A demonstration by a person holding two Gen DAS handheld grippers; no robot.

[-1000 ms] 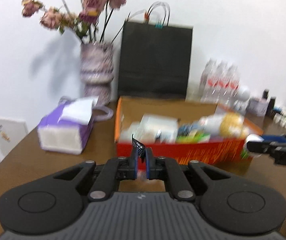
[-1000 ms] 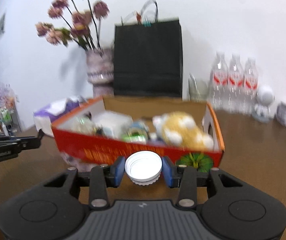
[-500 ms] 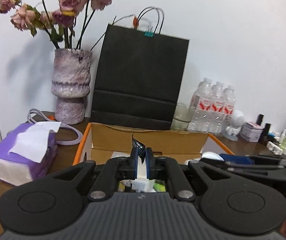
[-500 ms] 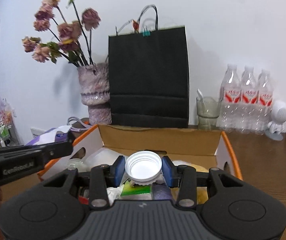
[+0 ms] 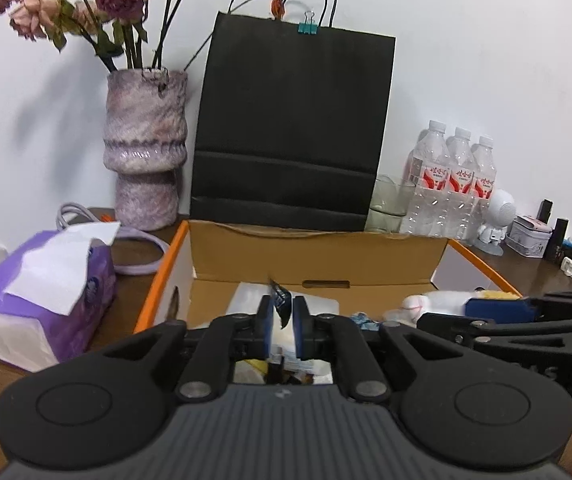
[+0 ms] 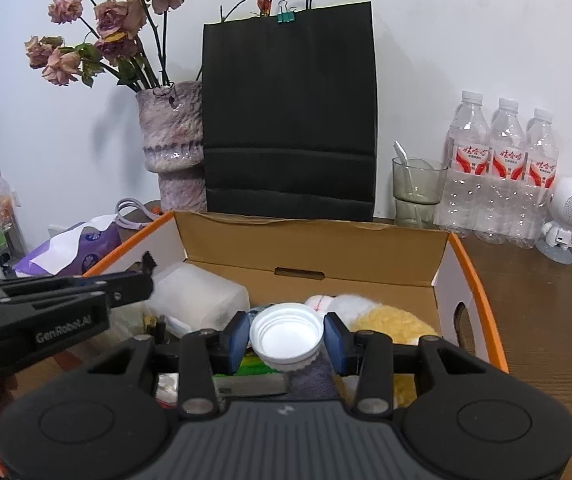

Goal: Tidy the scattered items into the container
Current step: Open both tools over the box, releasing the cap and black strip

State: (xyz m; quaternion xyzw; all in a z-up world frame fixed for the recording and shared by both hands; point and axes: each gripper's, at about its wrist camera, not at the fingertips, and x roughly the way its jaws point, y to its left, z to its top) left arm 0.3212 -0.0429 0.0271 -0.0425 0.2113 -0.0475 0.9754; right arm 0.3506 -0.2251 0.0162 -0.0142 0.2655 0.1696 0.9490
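Note:
An open cardboard box [image 5: 318,248] with orange rims holds several items; it also shows in the right wrist view [image 6: 310,240]. My left gripper [image 5: 282,316] is over the box's left part, its jaws parted a little, and a small dark sachet [image 5: 279,300] sits between them. My right gripper [image 6: 286,336] is over the box's middle with a white jar lid [image 6: 286,334] between its jaws, which stand slightly wider than the lid. A yellow-and-white plush toy [image 6: 382,316] lies in the box under it. The left gripper also shows in the right wrist view [image 6: 147,280].
Behind the box stand a black paper bag [image 5: 294,128], a purple vase [image 5: 145,148] with dried roses, a glass [image 6: 416,192] and three water bottles [image 6: 506,172]. A purple tissue pack [image 5: 45,288] lies left of the box. Small bottles and a robot figurine [image 5: 494,220] crowd the right.
Both grippers have moved forward from in front of the box to over its inside. The jaws of both have loosened slightly around the sachet and the lid.

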